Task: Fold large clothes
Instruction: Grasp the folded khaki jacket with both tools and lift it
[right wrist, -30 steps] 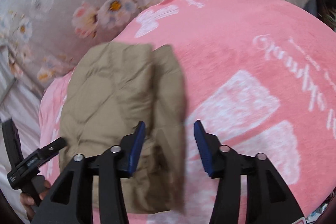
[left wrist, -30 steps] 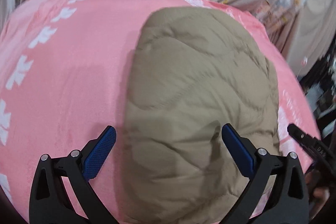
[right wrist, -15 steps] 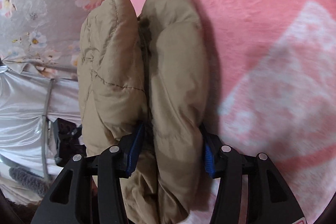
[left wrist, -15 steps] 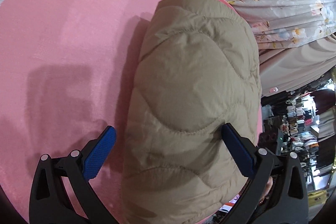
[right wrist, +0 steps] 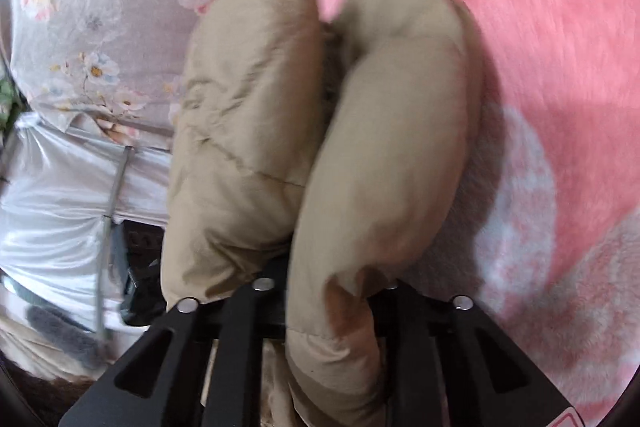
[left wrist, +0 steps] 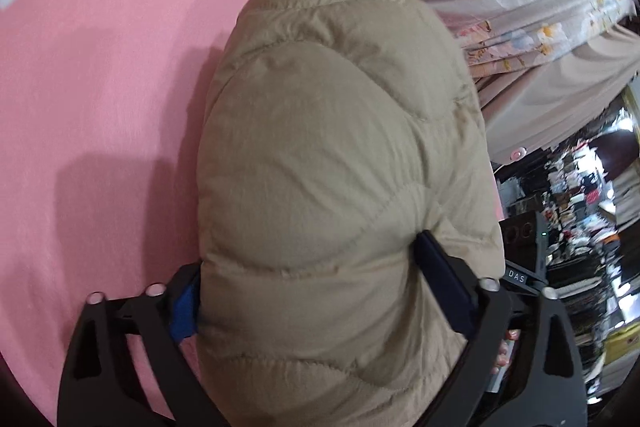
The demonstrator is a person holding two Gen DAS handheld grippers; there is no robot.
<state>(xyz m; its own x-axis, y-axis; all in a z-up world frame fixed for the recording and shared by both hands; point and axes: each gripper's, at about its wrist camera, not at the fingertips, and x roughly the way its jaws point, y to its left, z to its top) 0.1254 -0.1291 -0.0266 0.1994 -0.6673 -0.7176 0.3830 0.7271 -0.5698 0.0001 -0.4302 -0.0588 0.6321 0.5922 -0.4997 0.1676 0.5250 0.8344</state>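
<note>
Left wrist view: left tool [left wrist: 320, 291] has just narrowed, pads squeezing the wide folded bulk of the quilted jacket [left wrist: 340, 155], which runs from 6 toward 12 over the pink blanket [left wrist: 100, 87]. Puffy, light, springy, probably slick shell: grab deep through all layers. Bed edge at 3; open room at 9. Right wrist view: right tool [right wrist: 320, 291] has just closed, pinching the right lobe of the jacket [right wrist: 380, 147]; blanket free from 1 to 4.

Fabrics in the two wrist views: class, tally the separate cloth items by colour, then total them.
Tan: 1, the padded jacket
Pink: 1, the blanket
Grey floral: 1, the sheet
Total: 3
</note>
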